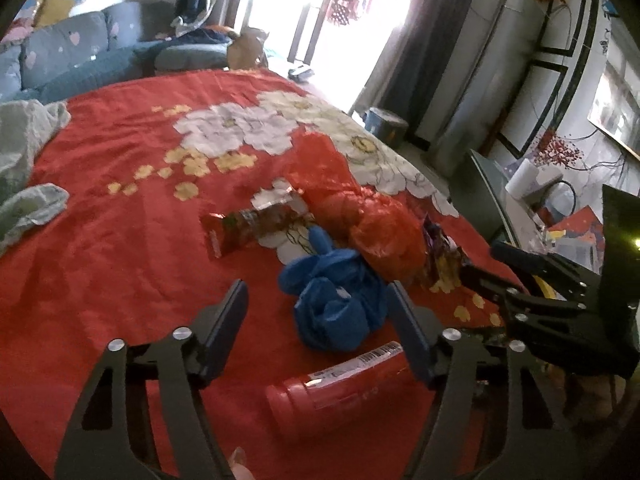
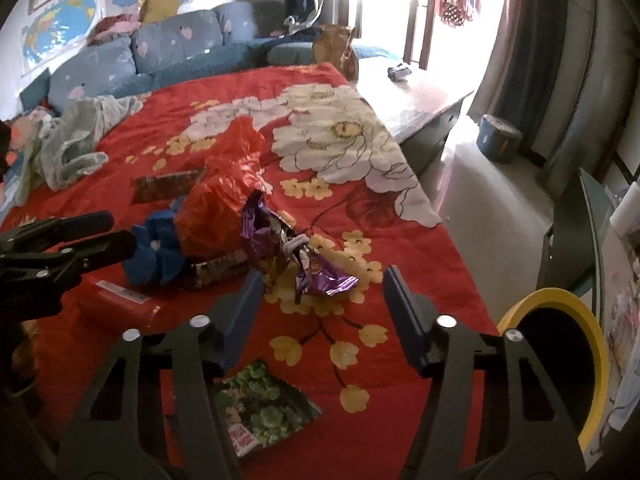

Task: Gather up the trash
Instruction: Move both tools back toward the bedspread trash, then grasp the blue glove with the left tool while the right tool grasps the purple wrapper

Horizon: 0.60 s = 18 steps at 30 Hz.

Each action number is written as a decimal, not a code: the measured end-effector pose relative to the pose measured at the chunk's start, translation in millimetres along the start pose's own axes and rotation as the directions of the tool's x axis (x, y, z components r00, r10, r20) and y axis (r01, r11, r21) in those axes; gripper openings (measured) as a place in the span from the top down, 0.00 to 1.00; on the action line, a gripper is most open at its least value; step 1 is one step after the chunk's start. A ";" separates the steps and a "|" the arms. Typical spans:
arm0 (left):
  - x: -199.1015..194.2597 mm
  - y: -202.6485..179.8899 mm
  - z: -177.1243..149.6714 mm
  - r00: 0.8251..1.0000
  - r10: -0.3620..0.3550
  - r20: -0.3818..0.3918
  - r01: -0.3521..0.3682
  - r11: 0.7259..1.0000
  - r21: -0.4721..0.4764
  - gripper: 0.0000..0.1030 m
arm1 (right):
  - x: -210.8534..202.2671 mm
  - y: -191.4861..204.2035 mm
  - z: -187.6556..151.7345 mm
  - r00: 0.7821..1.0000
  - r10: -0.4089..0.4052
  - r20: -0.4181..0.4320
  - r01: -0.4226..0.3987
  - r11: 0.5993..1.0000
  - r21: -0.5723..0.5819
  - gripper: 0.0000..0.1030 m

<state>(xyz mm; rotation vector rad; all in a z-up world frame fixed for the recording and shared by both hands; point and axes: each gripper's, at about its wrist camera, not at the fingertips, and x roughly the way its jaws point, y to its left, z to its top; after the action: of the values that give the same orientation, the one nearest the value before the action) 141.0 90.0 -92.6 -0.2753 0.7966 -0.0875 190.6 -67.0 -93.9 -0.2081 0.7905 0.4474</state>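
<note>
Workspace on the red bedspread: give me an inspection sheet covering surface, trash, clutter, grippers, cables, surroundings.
Surface: red bedspread with white and yellow flowers, wrinkled.
Job's things: red bottle on its side; blue glove; orange plastic bag; red snack wrapper; purple wrapper; green snack packet.
Clutter: pale green cloth crumpled at the far left.
Grippers: left hand-held gripper open, nothing between its fingers, bottle just below; right hand-held gripper open above the green packet, empty.
Cables: nothing seen on the spread.
Surroundings: yellow-rimmed bin at the right edge; blue sofa behind; bright window.
</note>
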 end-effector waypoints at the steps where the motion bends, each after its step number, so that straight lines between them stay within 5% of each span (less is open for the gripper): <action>1: 2.1 0.2 -0.4 1.000 -0.003 -0.007 0.003 1.000 -0.005 0.39 | 3.1 0.4 -0.4 1.000 0.000 -0.009 0.000 1.000 -0.003 0.55; 9: 17.4 4.3 -3.7 0.998 -0.034 -0.058 0.031 0.998 -0.048 0.51 | 13.2 -1.1 -3.6 0.999 -0.006 -0.038 0.006 1.000 -0.004 0.75; 18: 19.0 0.7 -4.8 0.997 -0.054 -0.061 0.052 0.998 -0.037 0.81 | 7.5 -5.4 -5.1 1.000 0.013 -0.024 -0.013 1.000 0.008 0.89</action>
<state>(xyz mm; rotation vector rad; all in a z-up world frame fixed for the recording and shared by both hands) 150.8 86.2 -109.2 -0.3286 0.8530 -0.1328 194.4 -71.2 -102.7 -0.2013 0.8173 0.4543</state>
